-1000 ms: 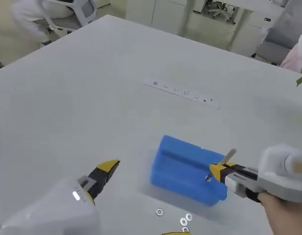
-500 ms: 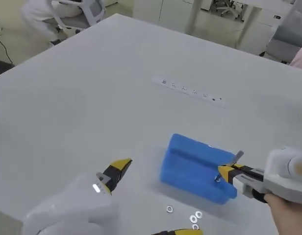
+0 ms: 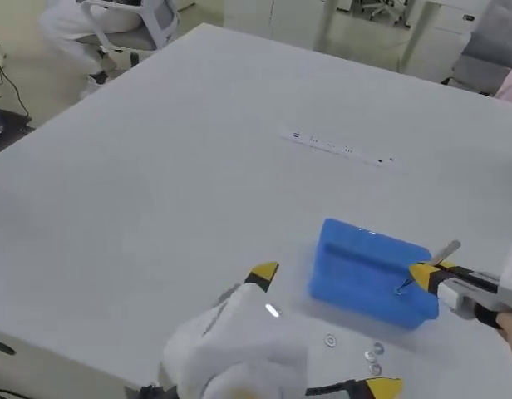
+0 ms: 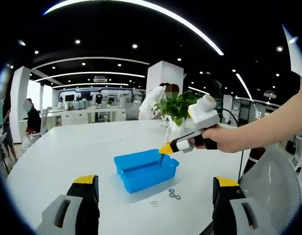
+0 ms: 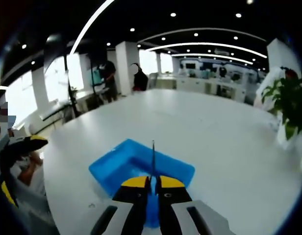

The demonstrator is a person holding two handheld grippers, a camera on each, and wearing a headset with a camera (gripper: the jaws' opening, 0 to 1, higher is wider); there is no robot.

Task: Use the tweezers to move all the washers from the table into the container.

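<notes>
A blue container (image 3: 368, 270) sits on the white table (image 3: 198, 166). Several small washers (image 3: 374, 357) lie on the table just in front of it, one apart at the left (image 3: 330, 340). My right gripper (image 3: 422, 273) is shut on thin metal tweezers (image 3: 443, 249), whose tip points down into the container's near right part. In the right gripper view the tweezers (image 5: 152, 159) rise between the shut jaws (image 5: 152, 183) over the container (image 5: 136, 166). My left gripper (image 3: 322, 331) is wide open, its jaws (image 4: 153, 203) framing the washers (image 4: 173, 194) and container (image 4: 146, 169). Whether the tweezers hold a washer is too small to tell.
A flush row of sockets (image 3: 343, 150) lies in the table's far half. Office chairs (image 3: 131, 25) stand beyond the far left edge. A potted plant (image 4: 178, 105) stands past the container, and people stand in the background (image 5: 109, 73).
The head camera has shifted left. My left gripper has moved right, closer to the washers and the container. My right gripper holds the tweezers over the container as before.
</notes>
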